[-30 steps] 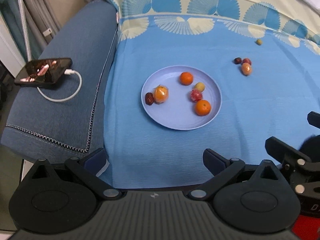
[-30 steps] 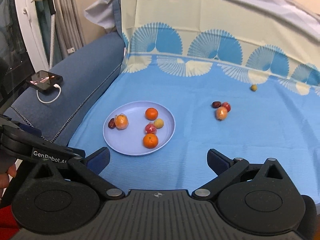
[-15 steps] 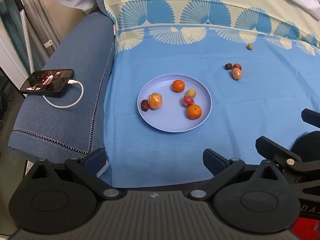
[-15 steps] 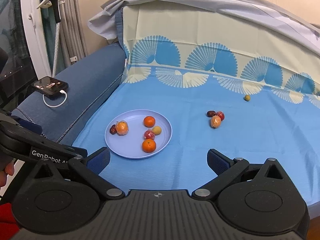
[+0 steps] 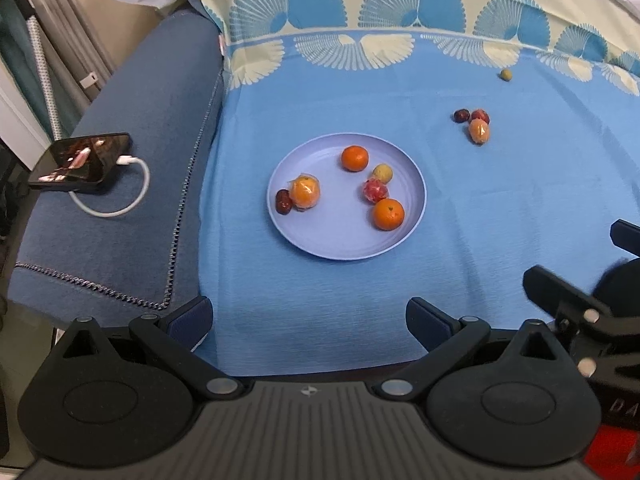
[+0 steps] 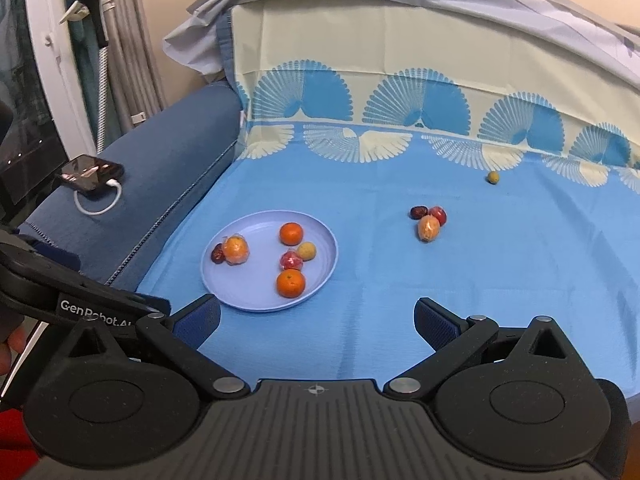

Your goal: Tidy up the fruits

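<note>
A lilac plate [image 5: 340, 240] [image 6: 320, 240] lies on the blue cloth. It holds two oranges [image 5: 389, 214] [image 6: 291, 283], a wrapped orange [image 5: 305, 192] beside a dark date [image 5: 283, 202], a wrapped red fruit [image 5: 375, 191] and a small yellow fruit [image 5: 383, 173]. Off the plate to the right lie a wrapped orange [image 5: 479, 131] [image 6: 429, 228], a red fruit [image 6: 438, 215] and a date [image 6: 418, 212], touching. A small green-yellow fruit [image 5: 505, 75] [image 6: 493, 177] lies farther back. My left gripper [image 5: 308, 320] and right gripper [image 6: 318, 320] are open and empty, well short of the plate.
A phone [image 5: 80, 162] [image 6: 90, 170] on a white cable lies on the blue sofa arm at the left. The sofa back, draped in patterned cloth [image 6: 400, 80], rises behind. The right gripper's body [image 5: 580, 308] shows at the left view's right edge.
Both grippers pulled back and up from the plate over the last second; the left one has since edged forward a little. No fruit has moved.
</note>
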The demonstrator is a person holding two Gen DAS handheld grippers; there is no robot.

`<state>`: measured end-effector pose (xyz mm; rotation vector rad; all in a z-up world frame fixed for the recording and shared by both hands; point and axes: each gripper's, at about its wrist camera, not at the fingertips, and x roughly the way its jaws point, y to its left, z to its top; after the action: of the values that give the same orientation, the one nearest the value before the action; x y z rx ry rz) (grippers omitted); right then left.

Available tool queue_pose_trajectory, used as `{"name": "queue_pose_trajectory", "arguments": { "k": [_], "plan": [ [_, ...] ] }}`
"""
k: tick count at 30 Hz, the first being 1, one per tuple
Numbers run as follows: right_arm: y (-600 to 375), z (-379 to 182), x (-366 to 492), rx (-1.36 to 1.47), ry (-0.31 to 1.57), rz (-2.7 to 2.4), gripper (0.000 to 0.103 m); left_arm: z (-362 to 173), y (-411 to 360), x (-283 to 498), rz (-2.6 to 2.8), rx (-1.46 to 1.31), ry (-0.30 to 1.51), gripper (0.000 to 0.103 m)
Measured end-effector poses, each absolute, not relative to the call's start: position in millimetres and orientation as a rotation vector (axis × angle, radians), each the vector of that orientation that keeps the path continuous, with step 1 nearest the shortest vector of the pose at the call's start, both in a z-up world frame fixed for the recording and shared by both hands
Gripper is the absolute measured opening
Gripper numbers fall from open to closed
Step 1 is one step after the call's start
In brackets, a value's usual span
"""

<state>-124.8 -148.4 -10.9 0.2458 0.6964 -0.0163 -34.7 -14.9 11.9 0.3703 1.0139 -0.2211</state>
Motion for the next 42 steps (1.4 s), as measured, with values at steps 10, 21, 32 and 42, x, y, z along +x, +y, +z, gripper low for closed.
{"name": "queue_pose_trajectory", "arguments": {
  "k": [10, 21, 32, 42],
  "plan": [
    [-218.9, -40.1, -97.9, 0.334, 0.725, -0.174, 0.102, -6.7, -92.3, 12.9, -0.332, 0.416, 1.021, 0.103],
    [-362.1, -103.3, 12.2, 0.262, 0.691, -0.357, 0.102, -82.6, -238.5, 97.1, -0.545, 0.418, 1.030, 0.103],
    [-449.0, -182.4, 188.3, 0.239, 0.647, -0.307, 0.102, -141.5, -294.4, 159.3, -0.538, 0.429, 0.961, 0.103],
    [-453.9, -226.8, 226.5, 0.200, 0.657, -0.329, 0.102, -162.3, -294.6, 168.9, -0.531, 0.446, 0.996, 0.103]
  ]
}}
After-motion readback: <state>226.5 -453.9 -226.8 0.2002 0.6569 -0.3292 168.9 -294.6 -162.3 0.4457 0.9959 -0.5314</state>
